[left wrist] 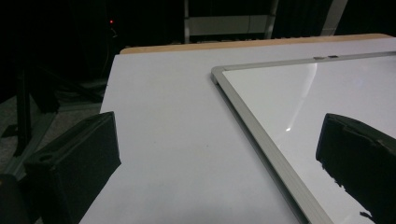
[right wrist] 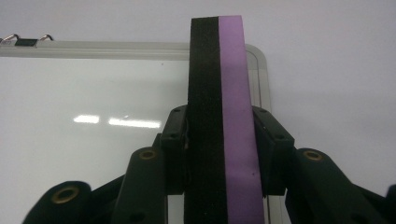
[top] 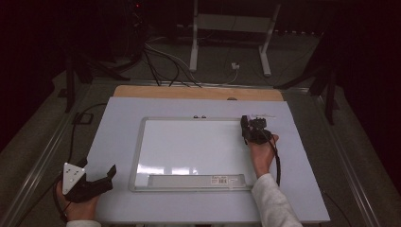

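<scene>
The eraser [right wrist: 222, 121], a long block with a black felt side and a purple foam side, stands upright between the jaws of the right tongs [right wrist: 223, 140], which are closed firmly on its two long faces. In the right gripper view it rises over the far right corner of the whiteboard [right wrist: 93, 140], its top end reaching just past the board's silver frame, black side toward the white surface and purple side toward the rounded corner. From the high view the right tongs [top: 252, 126] sit at that same far right corner of the whiteboard [top: 189, 146], the hand [top: 262, 153] behind them resting along the board's right edge. The whiteboard lies flat in the middle of the tabletop [top: 118, 123], with a grey tray strip [top: 196, 180] along its near edge and two small hanger rings [right wrist: 28, 39] on its far edge. The left tongs [top: 111, 176] rest at the near left corner of the tabletop, well apart from the board's left edge, jaws spread wide and holding nothing; in the left gripper view the left tongs [left wrist: 217, 154] frame bare tabletop and the board's corner
</scene>
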Tool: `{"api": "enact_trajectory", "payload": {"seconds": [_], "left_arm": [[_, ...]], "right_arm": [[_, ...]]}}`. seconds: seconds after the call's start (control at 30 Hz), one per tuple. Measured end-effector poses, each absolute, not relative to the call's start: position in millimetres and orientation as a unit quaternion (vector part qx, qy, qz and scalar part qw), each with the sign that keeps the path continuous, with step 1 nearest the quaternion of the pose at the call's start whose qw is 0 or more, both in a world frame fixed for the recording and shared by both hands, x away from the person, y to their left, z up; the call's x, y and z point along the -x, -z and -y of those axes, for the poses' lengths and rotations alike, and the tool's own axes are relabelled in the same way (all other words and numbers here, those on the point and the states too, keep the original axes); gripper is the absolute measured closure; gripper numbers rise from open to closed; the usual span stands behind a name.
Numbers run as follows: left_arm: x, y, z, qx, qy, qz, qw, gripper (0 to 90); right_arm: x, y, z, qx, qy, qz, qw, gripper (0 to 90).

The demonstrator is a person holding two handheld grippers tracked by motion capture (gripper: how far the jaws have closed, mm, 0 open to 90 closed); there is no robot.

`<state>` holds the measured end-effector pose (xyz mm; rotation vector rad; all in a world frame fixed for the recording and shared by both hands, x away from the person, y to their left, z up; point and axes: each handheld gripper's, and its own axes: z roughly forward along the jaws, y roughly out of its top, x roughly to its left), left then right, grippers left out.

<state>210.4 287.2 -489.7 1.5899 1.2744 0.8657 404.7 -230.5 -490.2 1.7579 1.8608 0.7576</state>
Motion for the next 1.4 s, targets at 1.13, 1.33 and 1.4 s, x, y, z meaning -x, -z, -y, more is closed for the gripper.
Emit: {"api": "enact_trajectory", "payload": {"seconds": [1.13,1.33,1.4], "left_arm": [[-209.8,489.4,-287.4,-0.642,-0.350,-0.515,0.447,0.4],[-209.2,489.1,-288.0,-0.642,-0.350,-0.515,0.448,0.5],[-209.1,488.9,-288.1,-0.640,-0.350,-0.515,0.449,0.4]], "right_arm": [[-370.6,452.2,232.9,-0.544,-0.375,-0.712,0.239,1.0],[-357.9,444.6,235.6,-0.526,-0.385,-0.715,0.251,0.3],[-353.9,442.7,236.4,-0.520,-0.387,-0.719,0.252,0.2]]}}
